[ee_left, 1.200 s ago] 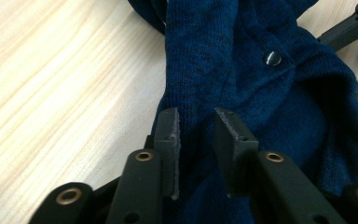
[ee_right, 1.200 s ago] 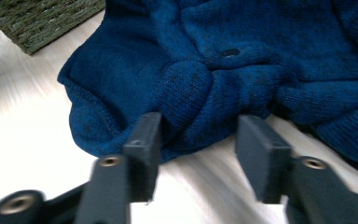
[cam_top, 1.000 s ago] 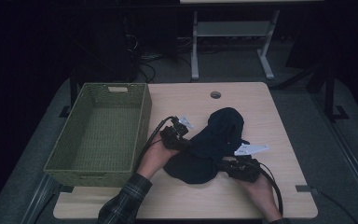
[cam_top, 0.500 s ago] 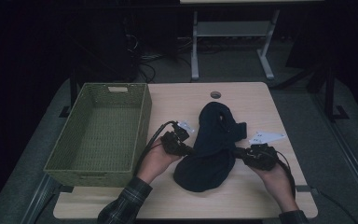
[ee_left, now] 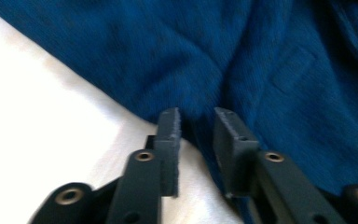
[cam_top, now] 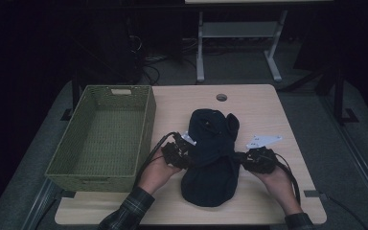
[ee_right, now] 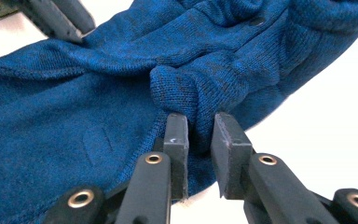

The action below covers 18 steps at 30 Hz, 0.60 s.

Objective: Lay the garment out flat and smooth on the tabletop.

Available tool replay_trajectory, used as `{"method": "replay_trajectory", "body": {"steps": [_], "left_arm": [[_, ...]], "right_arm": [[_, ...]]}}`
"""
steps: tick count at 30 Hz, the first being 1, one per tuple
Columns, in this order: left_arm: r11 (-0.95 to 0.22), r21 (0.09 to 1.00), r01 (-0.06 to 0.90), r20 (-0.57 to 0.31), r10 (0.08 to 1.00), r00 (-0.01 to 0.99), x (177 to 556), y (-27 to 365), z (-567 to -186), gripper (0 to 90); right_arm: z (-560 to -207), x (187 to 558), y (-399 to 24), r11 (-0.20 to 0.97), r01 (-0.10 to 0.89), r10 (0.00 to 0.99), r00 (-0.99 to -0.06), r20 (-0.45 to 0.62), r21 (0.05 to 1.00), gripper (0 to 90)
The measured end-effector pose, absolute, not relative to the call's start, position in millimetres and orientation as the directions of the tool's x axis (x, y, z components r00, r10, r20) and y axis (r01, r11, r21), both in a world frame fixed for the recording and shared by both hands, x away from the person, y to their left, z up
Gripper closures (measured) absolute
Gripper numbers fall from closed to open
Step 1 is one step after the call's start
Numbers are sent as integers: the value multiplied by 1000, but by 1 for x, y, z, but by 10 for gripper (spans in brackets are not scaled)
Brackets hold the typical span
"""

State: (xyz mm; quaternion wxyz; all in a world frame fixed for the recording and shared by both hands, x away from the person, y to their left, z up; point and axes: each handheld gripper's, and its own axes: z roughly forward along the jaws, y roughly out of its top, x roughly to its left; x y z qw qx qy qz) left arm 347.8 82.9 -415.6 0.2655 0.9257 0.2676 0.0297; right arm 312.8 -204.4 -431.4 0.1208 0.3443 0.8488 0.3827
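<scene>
Dark blue knit garment (cam_top: 211, 158) lies bunched at lower centre of the high view, on the table (cam_top: 268, 110). Left gripper (ee_left: 196, 125), jaws just opened, stands narrowly apart at its edge; right gripper (ee_right: 200, 133) pinches a fold.

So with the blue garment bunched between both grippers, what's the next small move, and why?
Probably re-close the left gripper: its jaws have just been opening, a gap showing beside the blue garment. The right gripper pinches a fold, and the green basket sits beside it.
</scene>
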Motion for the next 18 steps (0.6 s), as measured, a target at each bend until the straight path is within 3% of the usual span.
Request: {"method": "replay_trajectory", "body": {"steps": [4,10,15,18], "left_arm": [[-690,543,478,-75,527,847,347,85,-410,662],[-706,523,477,-70,522,850,350,81,-421,678],[-703,527,478,-64,528,847,354,81,-429,726],[-692,536,484,-60,541,839,356,85,-429,777]], "right_arm": [[-439,313,-193,497,493,654,-754,65,714,750],[-451,316,-179,524,495,630,-773,76,693,745],[-454,316,-182,512,506,646,-760,78,695,608],[-449,315,-191,461,514,659,-744,109,723,610]]}}
